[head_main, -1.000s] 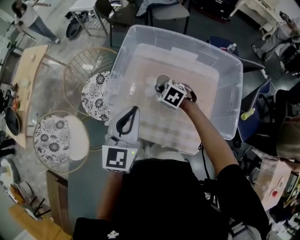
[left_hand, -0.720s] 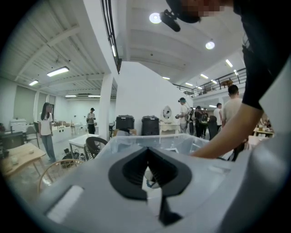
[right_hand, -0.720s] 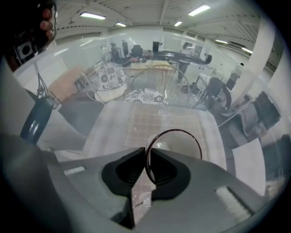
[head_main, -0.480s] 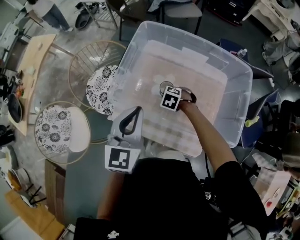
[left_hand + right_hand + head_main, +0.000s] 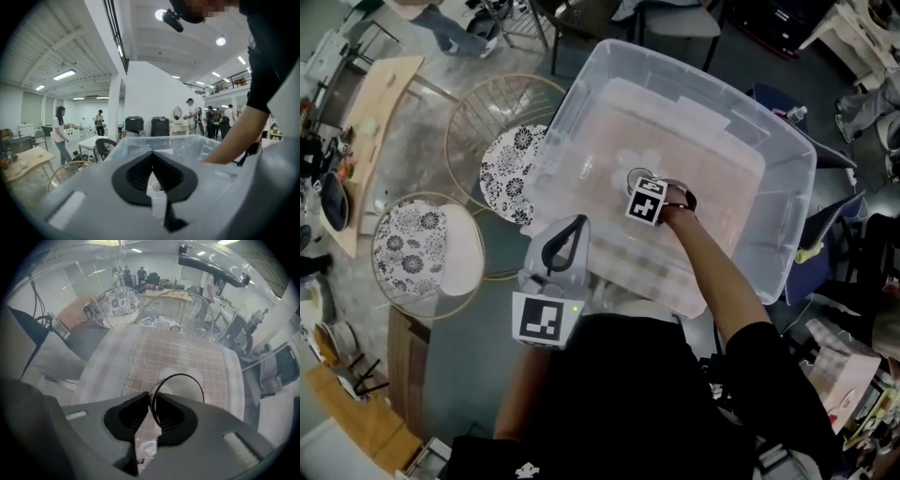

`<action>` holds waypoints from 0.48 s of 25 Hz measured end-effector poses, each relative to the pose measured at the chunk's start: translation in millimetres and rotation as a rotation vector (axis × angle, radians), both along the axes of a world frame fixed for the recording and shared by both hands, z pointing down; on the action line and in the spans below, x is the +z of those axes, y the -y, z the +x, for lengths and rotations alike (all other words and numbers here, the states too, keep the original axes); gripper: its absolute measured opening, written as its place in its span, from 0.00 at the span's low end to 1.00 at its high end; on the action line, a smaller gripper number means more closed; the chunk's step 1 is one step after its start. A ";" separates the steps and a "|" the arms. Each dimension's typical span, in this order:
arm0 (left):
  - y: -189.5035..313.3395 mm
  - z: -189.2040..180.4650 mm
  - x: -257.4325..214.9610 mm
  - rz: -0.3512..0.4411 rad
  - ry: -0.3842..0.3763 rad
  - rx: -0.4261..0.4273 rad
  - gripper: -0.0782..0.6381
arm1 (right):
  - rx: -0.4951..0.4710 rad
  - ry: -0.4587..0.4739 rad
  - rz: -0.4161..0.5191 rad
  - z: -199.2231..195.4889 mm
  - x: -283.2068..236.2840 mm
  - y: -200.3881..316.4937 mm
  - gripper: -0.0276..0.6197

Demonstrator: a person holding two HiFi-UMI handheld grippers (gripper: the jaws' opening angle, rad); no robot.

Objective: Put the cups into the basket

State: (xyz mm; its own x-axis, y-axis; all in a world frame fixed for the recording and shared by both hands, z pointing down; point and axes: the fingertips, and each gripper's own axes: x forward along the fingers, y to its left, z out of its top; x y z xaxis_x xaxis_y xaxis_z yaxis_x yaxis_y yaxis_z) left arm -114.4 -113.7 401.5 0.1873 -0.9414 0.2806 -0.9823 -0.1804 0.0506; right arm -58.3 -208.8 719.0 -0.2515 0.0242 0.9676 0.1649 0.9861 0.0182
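A big clear plastic bin [image 5: 787,155] serves as the basket and fills the middle of the head view. My right gripper [image 5: 639,184] reaches steeply down into it. Its jaws hold the wall of a clear cup with a dark rim [image 5: 634,174]. In the right gripper view the cup [image 5: 183,391] hangs just above the bin's gridded floor [image 5: 159,350], its rim pinched at my right gripper [image 5: 151,398], whose jaws have just been opening. Another clear cup [image 5: 587,170] lies faintly on the floor. My left gripper [image 5: 576,221] stays shut and empty at the bin's near edge.
Two round wire chairs with floral cushions [image 5: 511,159] [image 5: 417,258] stand left of the bin. A wooden table [image 5: 370,122] is at the far left. Chairs and people fill the background. My own body is close under the bin's near wall.
My right gripper has sunk deeper into the bin with the cup and rolled a little. The left gripper has hardly moved.
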 end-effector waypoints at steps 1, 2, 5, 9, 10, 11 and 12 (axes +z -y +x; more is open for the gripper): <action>-0.2 -0.4 -0.2 -0.001 -0.001 -0.001 0.12 | -0.001 0.001 0.002 -0.7 0.6 -0.7 0.13; -0.4 -0.9 -0.2 -0.002 -0.002 -0.001 0.12 | -0.001 0.001 0.004 -1.4 1.0 -1.4 0.13; -1.1 -2.4 0.6 0.000 0.000 0.002 0.12 | -0.008 -0.006 0.012 -2.1 3.6 -3.5 0.13; -0.4 -2.9 1.7 -0.001 0.001 0.012 0.12 | -0.027 -0.017 0.020 -0.7 1.9 -5.7 0.13; -0.2 -2.8 1.3 0.000 -0.004 0.014 0.12 | -0.028 -0.013 0.015 -1.0 -0.4 -7.1 0.13; -0.1 -2.9 0.5 0.002 -0.010 0.015 0.12 | -0.030 -0.006 0.008 -2.0 -2.6 -8.9 0.13; -0.1 -3.0 -0.5 0.005 -0.014 0.017 0.12 | -0.031 -0.002 0.002 -2.9 -4.5 -11.0 0.13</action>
